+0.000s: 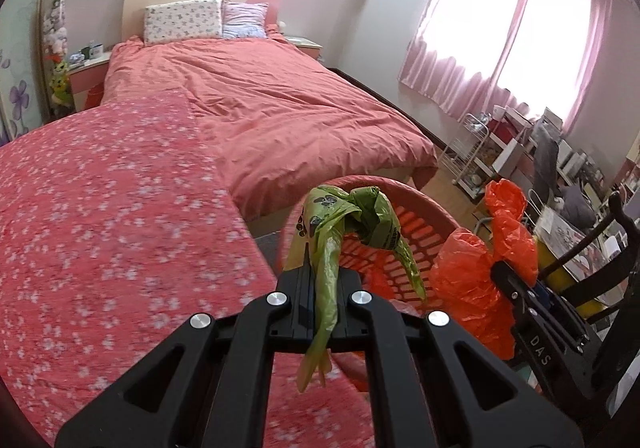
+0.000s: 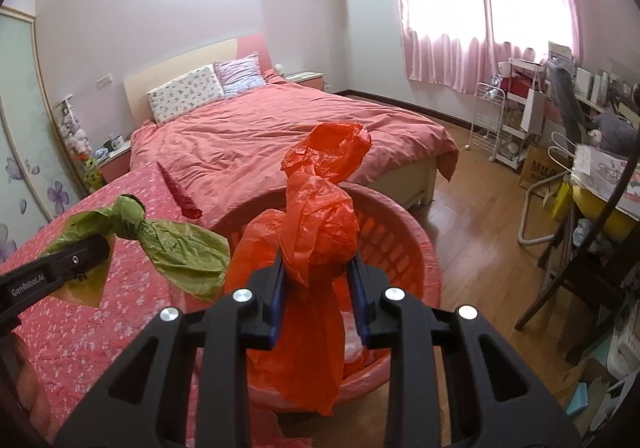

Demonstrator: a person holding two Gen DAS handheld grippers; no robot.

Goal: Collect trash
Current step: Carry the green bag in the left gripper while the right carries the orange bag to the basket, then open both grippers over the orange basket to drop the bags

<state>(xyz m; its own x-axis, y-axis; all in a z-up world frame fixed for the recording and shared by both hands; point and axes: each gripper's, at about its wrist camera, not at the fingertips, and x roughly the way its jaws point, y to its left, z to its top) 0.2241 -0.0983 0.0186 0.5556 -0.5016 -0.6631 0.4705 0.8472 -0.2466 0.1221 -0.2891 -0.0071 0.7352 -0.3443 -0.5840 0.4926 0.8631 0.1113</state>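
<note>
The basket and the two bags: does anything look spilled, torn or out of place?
Nothing stands out. The left gripper holds the knotted green bag and the right gripper holds the knotted orange bag, both above the red basket. No spill or tear is visible.

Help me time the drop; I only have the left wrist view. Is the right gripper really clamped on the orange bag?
Observer: Yes, the right gripper is shut on the orange bag, its blue pads squeezing the bag just below the knot.
Operator: Is it over the basket?
Observer: It seems so; the bag's tail hangs in front of the pink basket.
Operator: Anything left to collect?
Observer: Possibly: a small red scrap lies on the floral cover, beyond the green bag.
</note>
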